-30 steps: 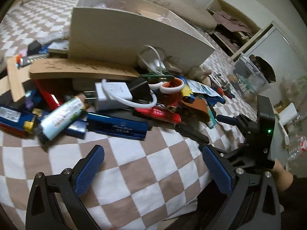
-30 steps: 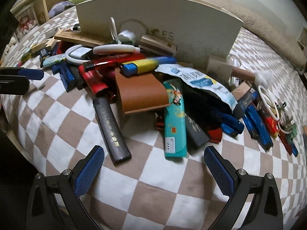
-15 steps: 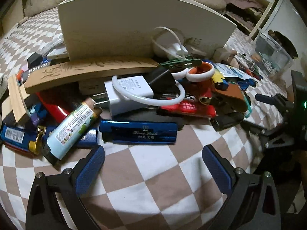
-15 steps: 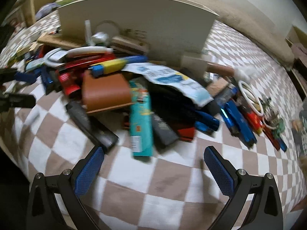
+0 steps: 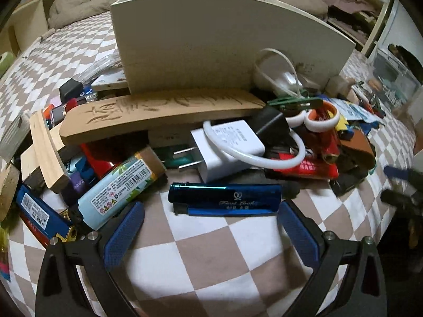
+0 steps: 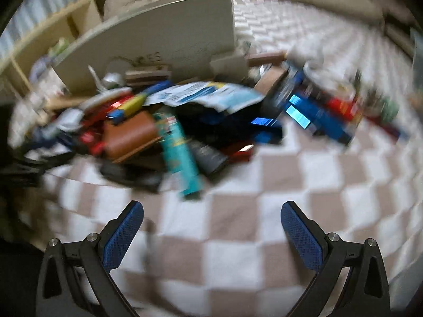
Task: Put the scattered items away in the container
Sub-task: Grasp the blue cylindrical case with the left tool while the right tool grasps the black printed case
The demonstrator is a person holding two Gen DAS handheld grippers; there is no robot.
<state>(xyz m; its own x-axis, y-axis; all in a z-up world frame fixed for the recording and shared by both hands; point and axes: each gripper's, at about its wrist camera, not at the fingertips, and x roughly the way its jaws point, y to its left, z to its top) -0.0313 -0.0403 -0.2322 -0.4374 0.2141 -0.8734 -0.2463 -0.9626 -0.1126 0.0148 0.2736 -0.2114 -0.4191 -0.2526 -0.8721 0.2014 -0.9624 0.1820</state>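
A dark blue lighter (image 5: 224,199) is lying crosswise on the checkered bedcover (image 5: 211,259), at the near edge of the pile and just ahead of the left gripper (image 5: 210,227), whose fingers (image 5: 124,233) are standing wide apart, holding nothing. Behind it a white charger (image 5: 227,149) and a carved wooden board (image 5: 158,111) are leaning against the cream container (image 5: 219,45), whose inside is hidden. The right gripper (image 6: 211,228) is gaping empty too; motion blur is smearing its view, leaving only a teal tube (image 6: 181,155) and brown pouch (image 6: 129,134) legible.
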